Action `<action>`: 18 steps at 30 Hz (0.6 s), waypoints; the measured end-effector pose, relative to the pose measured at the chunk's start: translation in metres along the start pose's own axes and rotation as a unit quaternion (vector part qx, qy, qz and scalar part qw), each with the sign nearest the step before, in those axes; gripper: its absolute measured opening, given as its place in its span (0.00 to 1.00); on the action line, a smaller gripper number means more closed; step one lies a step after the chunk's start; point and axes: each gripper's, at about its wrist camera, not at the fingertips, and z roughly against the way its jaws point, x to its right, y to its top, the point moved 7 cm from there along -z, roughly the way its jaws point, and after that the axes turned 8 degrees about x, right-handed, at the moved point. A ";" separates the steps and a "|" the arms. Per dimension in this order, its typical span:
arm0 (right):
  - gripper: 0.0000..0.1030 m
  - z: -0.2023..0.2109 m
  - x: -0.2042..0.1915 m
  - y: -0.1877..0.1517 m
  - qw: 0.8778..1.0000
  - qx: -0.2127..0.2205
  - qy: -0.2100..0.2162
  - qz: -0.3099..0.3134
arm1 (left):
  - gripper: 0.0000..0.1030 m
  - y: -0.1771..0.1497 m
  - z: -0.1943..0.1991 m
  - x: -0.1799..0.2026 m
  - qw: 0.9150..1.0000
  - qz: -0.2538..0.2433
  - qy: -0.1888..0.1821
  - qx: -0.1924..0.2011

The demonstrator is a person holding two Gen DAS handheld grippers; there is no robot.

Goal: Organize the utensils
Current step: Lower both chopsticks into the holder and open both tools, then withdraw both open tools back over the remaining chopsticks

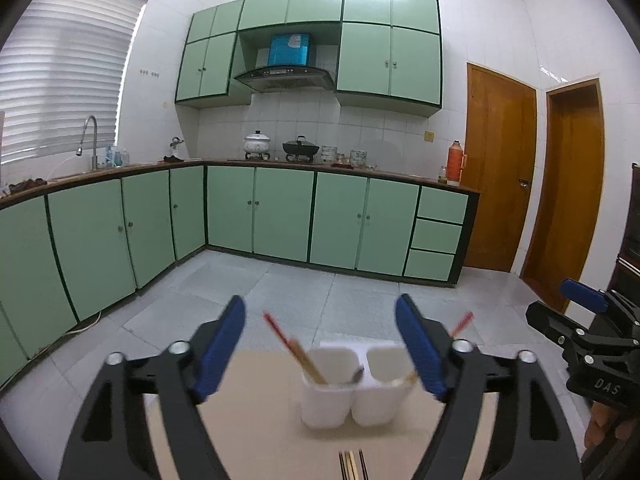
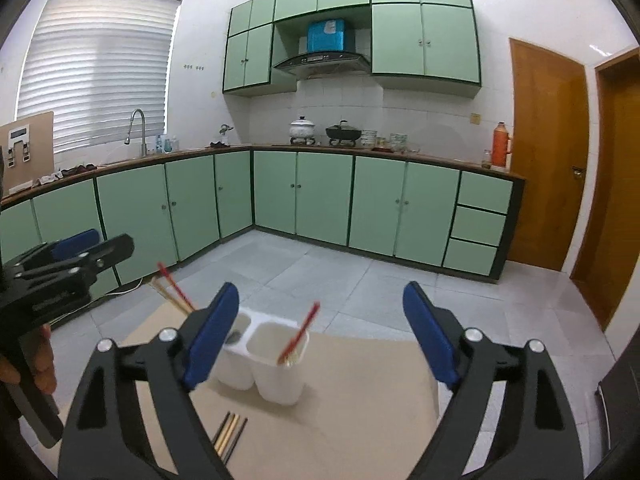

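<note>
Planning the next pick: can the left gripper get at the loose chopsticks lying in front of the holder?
Probably yes. The left gripper is open and empty, and the loose chopsticks lie flat on the table, nearer than the white holder, with nothing over them.

Both wrist views look forward, sharing the nearby white holder (image 1: pixel 352 384).

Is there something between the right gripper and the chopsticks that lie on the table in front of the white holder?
Nothing visible stands in the way. The right gripper is open and empty, and the loose chopsticks lie uncovered on the table, nearer to the camera than the white holder. The holder stands behind them, not across the path.
</note>
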 end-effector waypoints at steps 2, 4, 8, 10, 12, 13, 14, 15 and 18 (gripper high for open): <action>0.87 0.013 -0.001 -0.014 1.000 -0.004 -0.002 0.003 | 0.83 -0.012 0.017 0.002 1.000 -0.004 0.001 -0.001; 0.88 0.027 -0.005 -0.029 1.000 -0.012 -0.001 0.002 | 0.86 -0.026 0.032 0.004 1.000 -0.008 0.004 -0.006; 0.90 0.047 -0.009 -0.060 1.000 -0.022 -0.011 -0.008 | 0.89 -0.057 0.060 0.005 1.000 -0.020 0.011 -0.010; 0.90 0.059 -0.005 -0.076 0.999 -0.015 -0.022 -0.040 | 0.89 -0.076 0.072 0.006 0.999 -0.024 0.016 -0.014; 0.90 0.068 0.000 -0.091 0.996 -0.004 -0.036 -0.080 | 0.89 -0.096 0.081 0.005 0.999 -0.031 0.024 -0.020; 0.90 0.073 0.001 -0.100 0.995 -0.002 -0.042 -0.094 | 0.89 -0.108 0.086 0.003 0.999 -0.033 0.026 -0.023; 0.90 0.075 0.003 -0.108 0.994 -0.002 -0.049 -0.103 | 0.89 -0.120 0.090 0.001 0.998 -0.038 0.032 -0.028; 0.90 0.076 0.001 -0.117 0.993 -0.005 -0.055 -0.104 | 0.89 -0.128 0.091 -0.001 0.998 -0.041 0.036 -0.035; 0.90 0.077 -0.007 -0.149 0.993 -0.040 -0.057 -0.093 | 0.89 -0.159 0.096 -0.010 0.996 -0.033 0.044 -0.073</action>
